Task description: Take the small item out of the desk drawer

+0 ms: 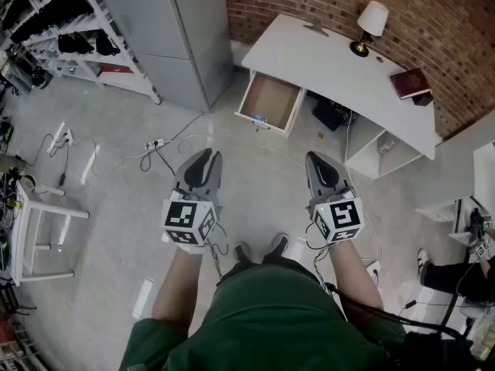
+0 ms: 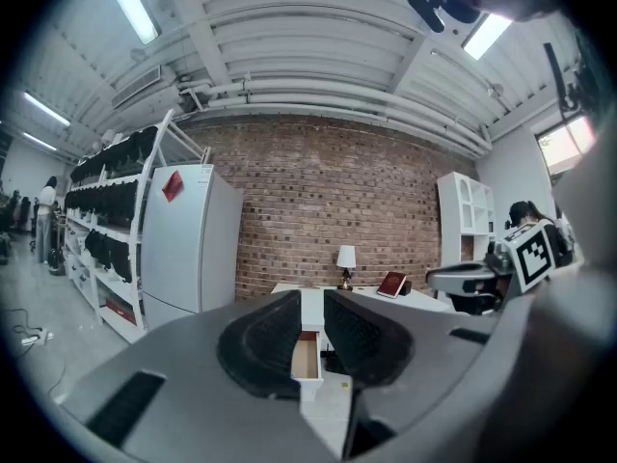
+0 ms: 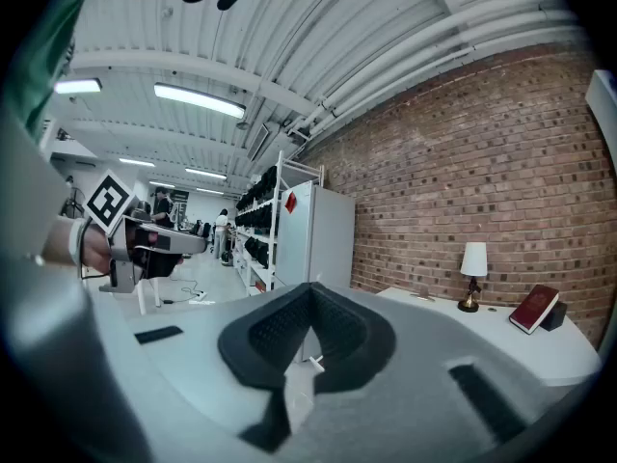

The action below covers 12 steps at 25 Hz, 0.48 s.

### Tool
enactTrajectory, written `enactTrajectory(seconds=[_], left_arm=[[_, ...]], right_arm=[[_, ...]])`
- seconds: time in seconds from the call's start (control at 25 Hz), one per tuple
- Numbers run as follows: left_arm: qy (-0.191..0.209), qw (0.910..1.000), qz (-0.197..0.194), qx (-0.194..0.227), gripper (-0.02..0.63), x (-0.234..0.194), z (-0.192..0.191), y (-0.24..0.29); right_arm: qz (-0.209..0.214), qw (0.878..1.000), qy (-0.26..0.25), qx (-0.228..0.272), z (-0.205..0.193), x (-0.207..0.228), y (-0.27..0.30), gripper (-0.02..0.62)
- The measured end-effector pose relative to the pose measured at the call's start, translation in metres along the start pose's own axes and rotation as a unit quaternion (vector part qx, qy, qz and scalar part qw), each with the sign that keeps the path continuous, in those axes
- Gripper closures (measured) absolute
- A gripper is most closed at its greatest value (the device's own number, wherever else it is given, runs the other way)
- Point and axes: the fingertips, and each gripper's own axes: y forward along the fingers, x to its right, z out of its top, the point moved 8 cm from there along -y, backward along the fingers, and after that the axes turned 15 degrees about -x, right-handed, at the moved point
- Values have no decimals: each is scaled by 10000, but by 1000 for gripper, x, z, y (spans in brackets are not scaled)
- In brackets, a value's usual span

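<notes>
- One small item (image 1: 259, 117) lies at the front edge of the one open drawer (image 1: 274, 97), below the left end of the white desk (image 1: 325, 60).
- Left gripper (image 1: 206, 157): jaws a narrow gap apart, nothing between them.
- Right gripper (image 1: 321, 161): jaws closed together, empty.
- The two grippers are held side by side, nearly level, aimed at the desk and well apart from it.
</notes>
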Motion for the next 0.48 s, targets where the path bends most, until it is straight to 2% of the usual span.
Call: enactTrajectory(seconds=[0.24, 0.48], left_arm=[[-4, 10000, -26, -30, 540, -2, 2, 8], [-17, 9999, 88, -58, 540, 3, 11, 26]], right_arm=[[-2, 10000, 22, -28, 0, 3, 6, 593], [73, 9999, 100, 42, 2, 25, 14, 592]])
